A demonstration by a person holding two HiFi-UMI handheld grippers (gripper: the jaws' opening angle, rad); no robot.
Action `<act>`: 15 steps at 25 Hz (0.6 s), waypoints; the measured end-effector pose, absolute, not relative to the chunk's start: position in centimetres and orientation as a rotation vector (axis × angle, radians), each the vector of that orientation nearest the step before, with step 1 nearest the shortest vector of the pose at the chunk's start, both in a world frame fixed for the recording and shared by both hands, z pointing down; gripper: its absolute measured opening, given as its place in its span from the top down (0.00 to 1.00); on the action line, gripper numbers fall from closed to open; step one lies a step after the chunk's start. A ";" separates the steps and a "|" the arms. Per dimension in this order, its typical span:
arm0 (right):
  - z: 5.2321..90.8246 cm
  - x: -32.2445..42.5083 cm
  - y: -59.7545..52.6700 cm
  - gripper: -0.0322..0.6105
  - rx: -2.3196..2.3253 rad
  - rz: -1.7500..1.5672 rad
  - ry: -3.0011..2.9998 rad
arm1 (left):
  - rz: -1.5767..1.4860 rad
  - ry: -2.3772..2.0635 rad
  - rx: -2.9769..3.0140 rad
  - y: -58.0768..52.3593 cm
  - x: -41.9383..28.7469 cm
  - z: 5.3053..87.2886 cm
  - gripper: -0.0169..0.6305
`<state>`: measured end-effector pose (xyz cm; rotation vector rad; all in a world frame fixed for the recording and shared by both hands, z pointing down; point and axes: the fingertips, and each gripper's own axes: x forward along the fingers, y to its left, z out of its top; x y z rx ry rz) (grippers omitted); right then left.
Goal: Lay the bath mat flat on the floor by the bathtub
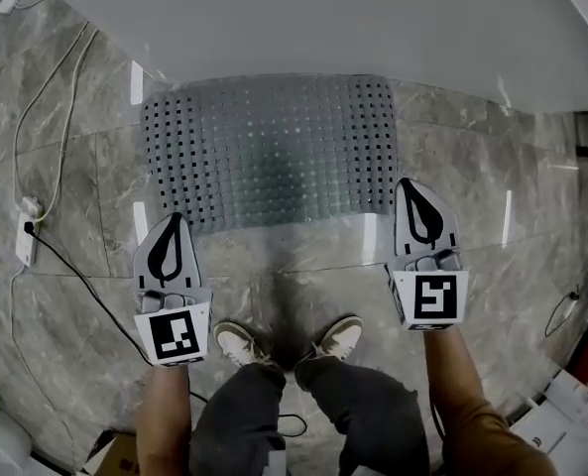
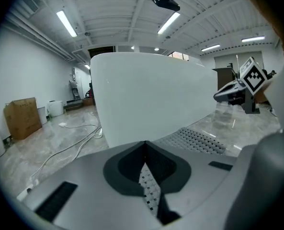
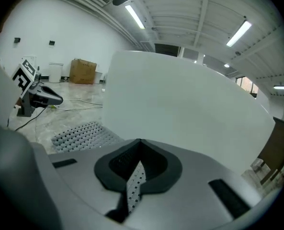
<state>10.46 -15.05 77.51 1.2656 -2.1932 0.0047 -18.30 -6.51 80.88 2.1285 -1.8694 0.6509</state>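
Left gripper [image 1: 172, 222] and right gripper [image 1: 413, 186] each pinch the perforated bath mat's [image 1: 274, 152] edge between pressed-together jaws, with the bathtub [image 1: 323, 18] beyond them.

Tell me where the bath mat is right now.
In the head view the bath mat spreads across the centre, just in front of the white bathtub, its near corners pinched by the left hand-held gripper and the right hand-held gripper.

Bath mat [image 1: 274, 152]: grey, dotted with holes, spread beside the bathtub [image 1: 323, 18]
Left tongs [image 1: 175, 222]: tips together on the mat's near left corner
Right tongs [image 1: 410, 186]: tips together on its near right corner
Floor [image 1: 75, 167]: marbled tiles
Shoes [image 1: 239, 343]: between the tongs, behind the mat
Cable [image 1: 75, 276]: far left
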 end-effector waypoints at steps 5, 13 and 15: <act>72.5 10.1 -14.0 0.95 1.242 0.031 -2.191 | 0.672 -1.838 2.111 -5.4 -18.1 76.3 0.97; 63.6 9.4 -12.8 0.95 1.215 0.082 -2.192 | 0.657 -1.849 2.101 -5.1 -16.8 66.4 0.97; 61.4 9.1 -12.2 0.95 1.213 0.104 -2.192 | 0.626 -1.858 2.107 -5.1 -16.2 63.6 0.97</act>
